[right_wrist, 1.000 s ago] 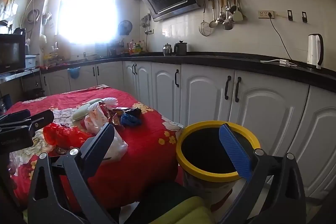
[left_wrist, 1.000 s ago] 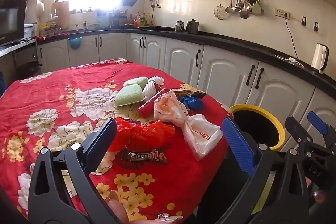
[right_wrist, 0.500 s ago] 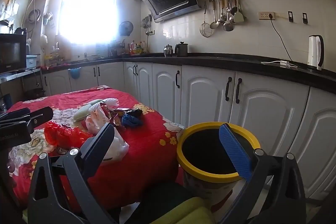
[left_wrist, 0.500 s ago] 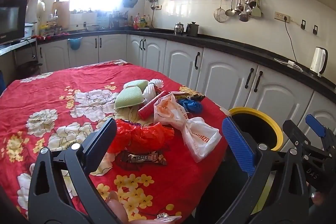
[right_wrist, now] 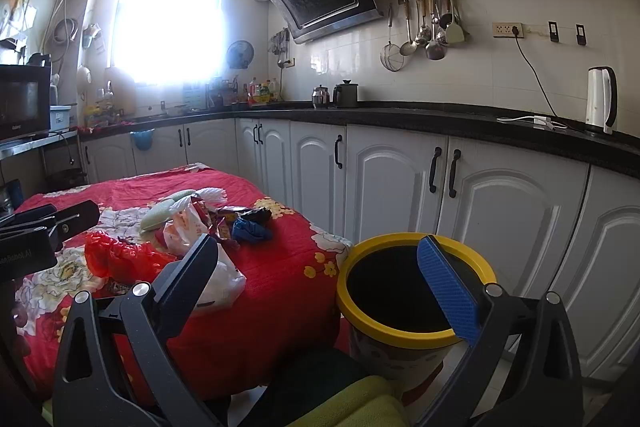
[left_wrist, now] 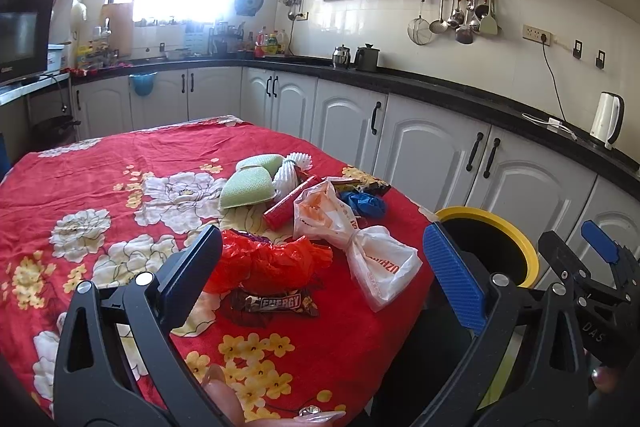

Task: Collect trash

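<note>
Trash lies piled on the red flowered tablecloth: a crumpled red plastic bag, a brown "ENERGY" bar wrapper, a knotted white and orange bag, a blue wad, a red tube, green foam pieces and white foam netting. My left gripper is open just before the red bag, holding nothing. My right gripper is open and empty near the yellow-rimmed bin, which stands on the floor beside the table. The pile also shows in the right wrist view, with the red bag nearest.
White cabinets under a black counter run along the wall behind the bin. A white kettle stands on the counter. The right gripper shows at the right edge of the left view. A green cushion lies below.
Both views have shifted only very slightly. Nothing was taken hold of or let go, and both grippers stay open.
</note>
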### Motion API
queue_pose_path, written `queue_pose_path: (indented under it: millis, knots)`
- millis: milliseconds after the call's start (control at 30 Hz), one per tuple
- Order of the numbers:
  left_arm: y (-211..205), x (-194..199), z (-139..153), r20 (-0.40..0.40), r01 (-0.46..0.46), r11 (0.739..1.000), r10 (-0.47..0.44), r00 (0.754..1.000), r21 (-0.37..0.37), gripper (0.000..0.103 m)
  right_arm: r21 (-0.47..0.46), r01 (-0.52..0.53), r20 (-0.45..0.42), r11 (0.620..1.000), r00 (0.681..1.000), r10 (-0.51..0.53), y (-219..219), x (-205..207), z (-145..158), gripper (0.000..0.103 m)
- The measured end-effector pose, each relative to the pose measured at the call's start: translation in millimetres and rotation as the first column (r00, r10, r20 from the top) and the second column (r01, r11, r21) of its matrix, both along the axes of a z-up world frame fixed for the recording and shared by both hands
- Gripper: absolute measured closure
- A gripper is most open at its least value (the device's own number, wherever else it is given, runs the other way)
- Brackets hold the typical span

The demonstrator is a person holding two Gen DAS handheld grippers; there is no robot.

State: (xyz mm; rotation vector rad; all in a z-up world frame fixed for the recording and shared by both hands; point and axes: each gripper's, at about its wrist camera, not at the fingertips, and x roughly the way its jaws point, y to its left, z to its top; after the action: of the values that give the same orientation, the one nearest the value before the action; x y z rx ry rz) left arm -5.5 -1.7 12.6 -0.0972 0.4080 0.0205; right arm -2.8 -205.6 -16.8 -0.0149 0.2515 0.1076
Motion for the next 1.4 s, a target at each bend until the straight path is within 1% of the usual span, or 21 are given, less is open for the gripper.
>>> queue_pose_path:
  millis: [933, 1100, 1300, 1400]
  knots:
    - [-1, -1, 1, 0.001, -0.003, 1.0, 0.003, 1.0, -0.002, 0.011, 0.0, -0.008, -0.003, 1.0, 1.0, 0.008, 1, 0, 0, 0.006]
    - [5, 1, 0, -0.011, -0.019, 1.0, 0.019, 1.0, -0.02, 0.011, -0.002, -0.041, -0.02, 0.999, 0.999, 0.041, 6, 6, 1, 0.006]
    - [28, 8, -3, -0.025, -0.073, 0.996, 0.071, 0.997, -0.055, 0.011, 0.012, -0.1, -0.068, 0.995, 0.993, 0.101, 16, 22, 0, 0.006]
    - [39, 13, -6, -0.048, -0.1, 0.993, 0.097, 0.994, -0.067, 0.011, 0.019, -0.134, -0.092, 0.991, 0.987, 0.135, 24, 31, 0, 0.006]
